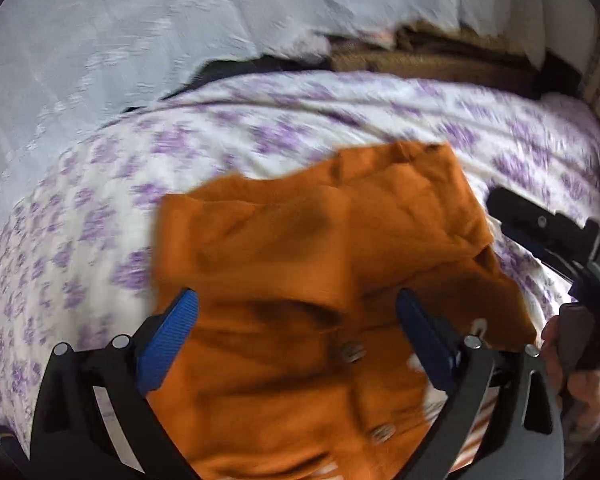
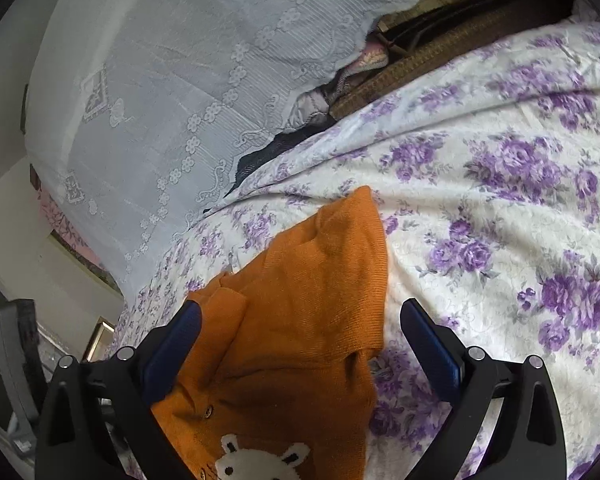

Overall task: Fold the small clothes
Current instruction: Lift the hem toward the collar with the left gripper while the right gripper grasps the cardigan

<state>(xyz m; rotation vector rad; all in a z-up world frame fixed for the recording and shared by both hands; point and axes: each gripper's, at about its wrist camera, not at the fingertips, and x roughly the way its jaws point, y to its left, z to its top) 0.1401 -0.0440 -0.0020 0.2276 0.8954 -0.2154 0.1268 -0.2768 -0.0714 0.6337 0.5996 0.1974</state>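
left tongs (image 1: pixel 296 312): apart, blurred, seemingly gripping nothing | right tongs (image 2: pixel 300 320): apart | orange cardigan (image 2: pixel 300 300): on floral sheet (image 2: pixel 500 200)

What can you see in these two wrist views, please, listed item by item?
Orange knitted cardigan: one, orange with buttons and a white animal motif, lying partly folded on the bedspread between both grippers' open fingers.
Floral bedspread: one, white with purple flowers, under the cardigan.
Lace cloth: one, pale grey-white, draped behind the bedspread.
Woven brown item: one, brown, at the far edge; unclear what it is.
Left gripper: one, black with blue pads, open over the cardigan.
Right gripper: one, black with blue pads, open.
Hand: one, on the right gripper's handle.
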